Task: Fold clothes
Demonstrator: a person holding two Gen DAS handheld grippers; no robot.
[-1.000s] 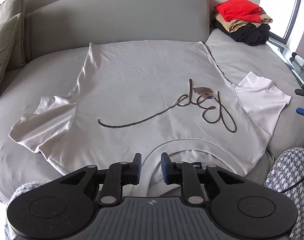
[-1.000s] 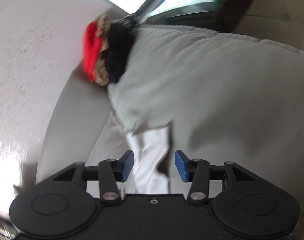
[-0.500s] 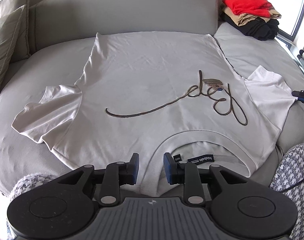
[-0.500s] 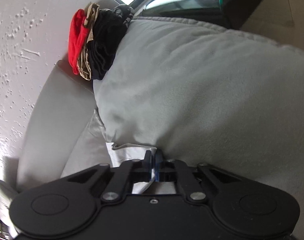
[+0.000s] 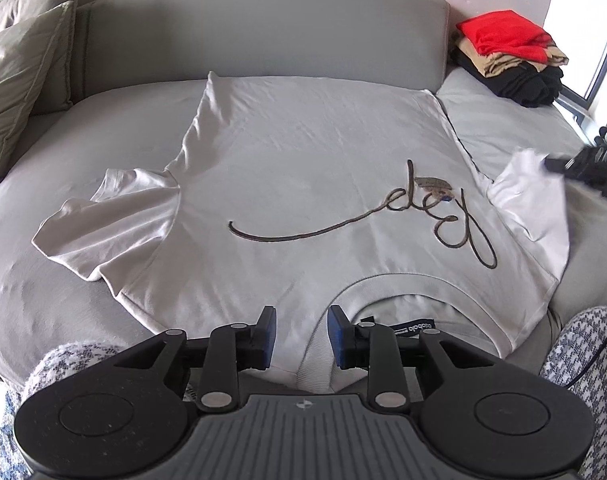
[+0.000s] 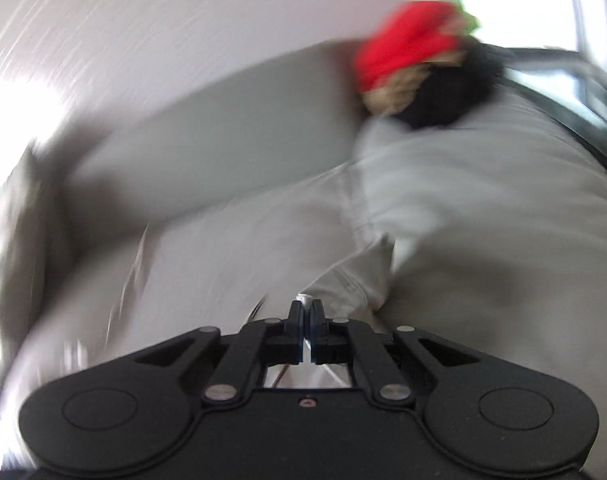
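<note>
A white T-shirt (image 5: 303, 168) with dark script lettering lies spread flat on the grey sofa seat (image 5: 103, 120), its collar (image 5: 403, 280) nearest me. My left gripper (image 5: 302, 330) hovers low over the collar's left end. Its jaws stand apart, and the collar rib runs between them without being pinched. My right gripper (image 5: 549, 165) reaches in from the right edge and is shut on the right sleeve (image 5: 531, 204), whose edge is lifted off the cushion. The right wrist view is blurred. There the fingertips (image 6: 306, 310) pinch a bit of white cloth, and the sleeve (image 6: 355, 276) trails ahead of them.
A stack of folded clothes (image 5: 507, 44), red over tan over black, sits on the sofa's far right corner by a window, also seen as the stack (image 6: 411, 60). Olive cushions (image 5: 19, 60) lean at the far left. Black-and-white patterned cloth (image 5: 583, 348) fills the near corners.
The right gripper shut on the right sleeve, then rolled and swung inward, lifting the sleeve's edge. The left gripper stayed at the collar, its jaws a little wider.
</note>
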